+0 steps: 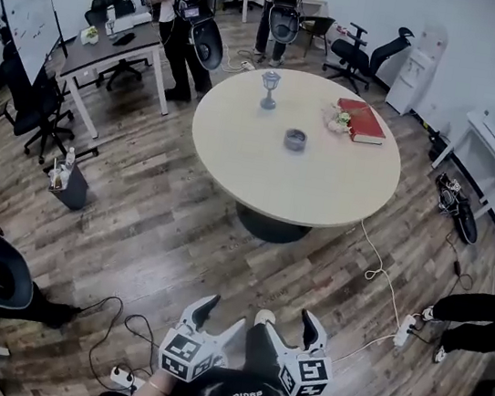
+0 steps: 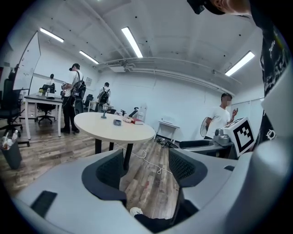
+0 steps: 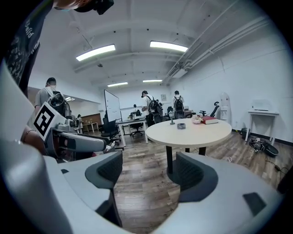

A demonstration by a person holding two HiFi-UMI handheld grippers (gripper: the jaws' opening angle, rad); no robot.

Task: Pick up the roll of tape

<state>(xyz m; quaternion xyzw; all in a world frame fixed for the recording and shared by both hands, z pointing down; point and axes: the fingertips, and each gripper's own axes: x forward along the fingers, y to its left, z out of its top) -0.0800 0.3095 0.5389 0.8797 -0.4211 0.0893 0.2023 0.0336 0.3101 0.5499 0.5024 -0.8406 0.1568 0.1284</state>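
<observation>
The roll of tape is a small grey ring lying flat near the middle of the round beige table. It also shows small and far off in the left gripper view as the tape and in the right gripper view as the tape. My left gripper and right gripper hang low over the wooden floor, well short of the table. The left gripper is open and holds nothing. The right gripper is open too, with only floor between its jaws.
On the table stand a goblet and a red book. A white cable runs across the floor to a power strip. Office chairs, a desk, a bin and several people ring the room.
</observation>
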